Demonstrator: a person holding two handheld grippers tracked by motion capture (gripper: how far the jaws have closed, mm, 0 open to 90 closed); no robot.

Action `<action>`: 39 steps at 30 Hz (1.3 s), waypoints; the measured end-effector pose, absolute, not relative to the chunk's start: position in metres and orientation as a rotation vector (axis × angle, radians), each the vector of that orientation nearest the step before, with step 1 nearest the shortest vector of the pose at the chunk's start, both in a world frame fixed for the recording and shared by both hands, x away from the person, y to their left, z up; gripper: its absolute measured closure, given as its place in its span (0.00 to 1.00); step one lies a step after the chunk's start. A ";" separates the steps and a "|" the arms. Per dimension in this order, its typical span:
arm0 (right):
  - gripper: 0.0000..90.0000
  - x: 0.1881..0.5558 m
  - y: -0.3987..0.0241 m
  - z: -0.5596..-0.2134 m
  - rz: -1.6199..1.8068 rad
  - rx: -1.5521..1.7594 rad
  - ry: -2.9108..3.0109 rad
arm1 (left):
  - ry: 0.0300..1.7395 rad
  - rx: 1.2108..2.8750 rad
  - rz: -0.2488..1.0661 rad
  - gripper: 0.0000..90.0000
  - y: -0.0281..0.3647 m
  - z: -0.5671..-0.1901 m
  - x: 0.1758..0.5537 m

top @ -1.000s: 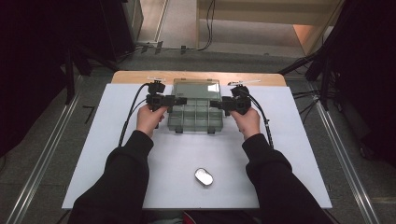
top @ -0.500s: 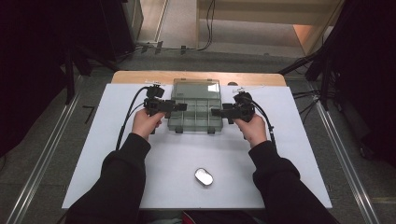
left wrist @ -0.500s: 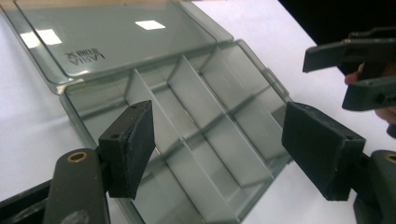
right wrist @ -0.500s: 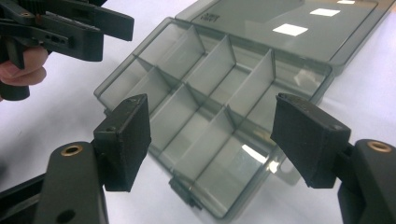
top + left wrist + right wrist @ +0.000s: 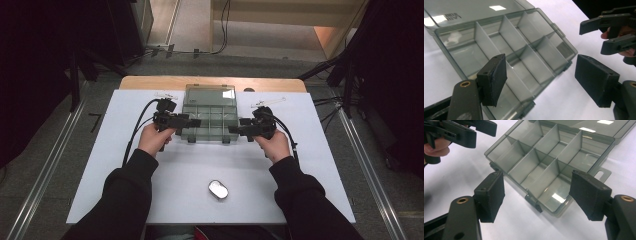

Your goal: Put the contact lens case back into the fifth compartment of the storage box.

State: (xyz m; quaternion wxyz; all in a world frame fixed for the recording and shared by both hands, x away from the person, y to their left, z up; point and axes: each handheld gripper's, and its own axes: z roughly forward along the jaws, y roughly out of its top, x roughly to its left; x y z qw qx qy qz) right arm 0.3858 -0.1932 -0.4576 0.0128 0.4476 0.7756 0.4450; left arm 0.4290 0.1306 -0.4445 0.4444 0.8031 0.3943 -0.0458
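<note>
A clear grey compartment box (image 5: 210, 120) lies open at the far middle of the white table, its lid (image 5: 210, 94) folded back. Its compartments (image 5: 499, 42) look empty, also in the right gripper view (image 5: 544, 157). My left gripper (image 5: 194, 122) is open at the box's front left corner; in its own view (image 5: 544, 75) the jaws straddle the front edge without touching it. My right gripper (image 5: 233, 129) is open at the front right corner, its jaws (image 5: 540, 193) spread over the front wall and latch. Each gripper sees the other: right (image 5: 609, 32), left (image 5: 471, 131).
A small oval metal tin (image 5: 218, 189) lies on the white tabletop (image 5: 310, 170) near the front edge, between the forearms. Two small clear items lie beside the box, one left (image 5: 165, 95) and one right (image 5: 268, 103). A wooden strip (image 5: 150, 82) borders the far edge.
Both grippers have drawn back toward the person, from beside the box's sides to its front corners. The box and tin have not moved.
</note>
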 end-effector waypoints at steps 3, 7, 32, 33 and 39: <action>0.29 0.381 -0.194 -0.457 1.394 1.377 2.428 | 0.965 1.996 -0.126 0.29 0.133 -0.445 0.423; 0.29 0.376 -0.195 -0.456 1.400 1.368 2.435 | 0.956 1.983 -0.136 0.29 0.135 -0.444 0.417; 0.29 0.339 -0.195 -0.457 1.416 1.280 2.489 | 0.886 1.995 -0.177 0.29 0.144 -0.442 0.379; 0.29 0.337 -0.195 -0.457 1.416 1.279 2.492 | 0.885 2.000 -0.176 0.29 0.145 -0.442 0.378; 0.29 0.328 -0.195 -0.458 1.416 1.266 2.508 | 0.882 2.027 -0.165 0.29 0.149 -0.445 0.369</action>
